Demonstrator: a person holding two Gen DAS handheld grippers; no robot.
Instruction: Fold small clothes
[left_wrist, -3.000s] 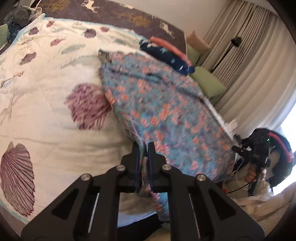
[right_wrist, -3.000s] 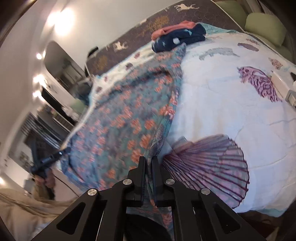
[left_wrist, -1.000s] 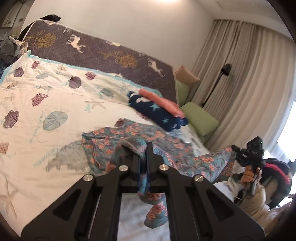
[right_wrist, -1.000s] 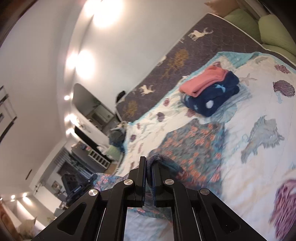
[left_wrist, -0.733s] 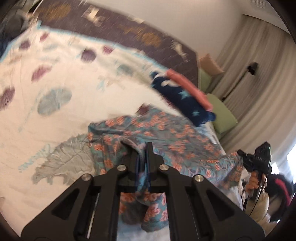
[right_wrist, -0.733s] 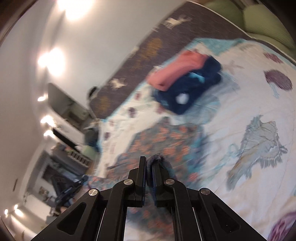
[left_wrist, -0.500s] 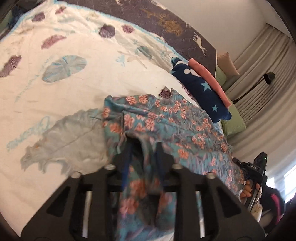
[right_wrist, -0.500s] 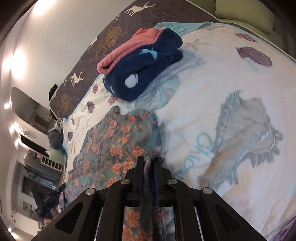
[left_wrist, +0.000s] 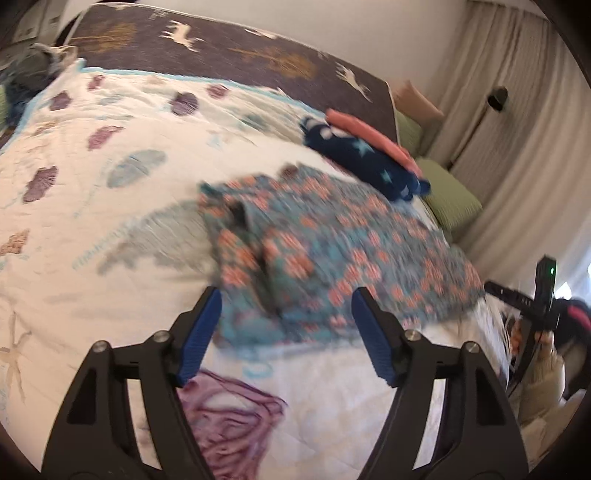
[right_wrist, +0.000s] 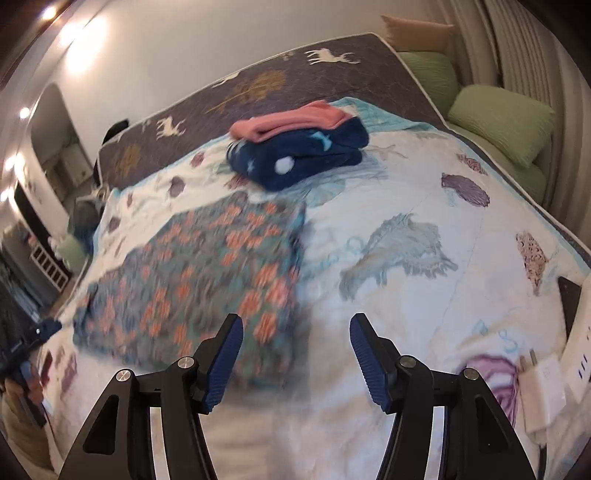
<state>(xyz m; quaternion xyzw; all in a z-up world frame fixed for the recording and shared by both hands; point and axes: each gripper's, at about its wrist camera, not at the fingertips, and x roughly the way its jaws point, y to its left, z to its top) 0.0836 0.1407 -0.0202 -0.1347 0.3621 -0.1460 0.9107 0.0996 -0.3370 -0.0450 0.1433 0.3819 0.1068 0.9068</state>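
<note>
A teal floral garment (left_wrist: 332, 258) with orange flowers lies folded over on the white seashell quilt (left_wrist: 92, 221); it also shows in the right wrist view (right_wrist: 207, 273). My left gripper (left_wrist: 286, 332) is open and empty, just in front of the garment's near left edge. My right gripper (right_wrist: 295, 350) is open and empty, by the garment's near right corner. The other gripper shows at the right edge of the left wrist view (left_wrist: 532, 299). Both views are blurred by motion.
A folded navy star garment (right_wrist: 303, 151) with a folded pink one (right_wrist: 291, 120) on top sits behind the floral garment. Green cushions (right_wrist: 502, 122) and curtains (left_wrist: 517, 129) are at the right. A white charger (right_wrist: 543, 387) lies near the bed's right edge.
Both grippers carried the garment's near edge forward over the rest, then opened and let go. The garment now lies folded on the quilt, and both grippers have pulled back.
</note>
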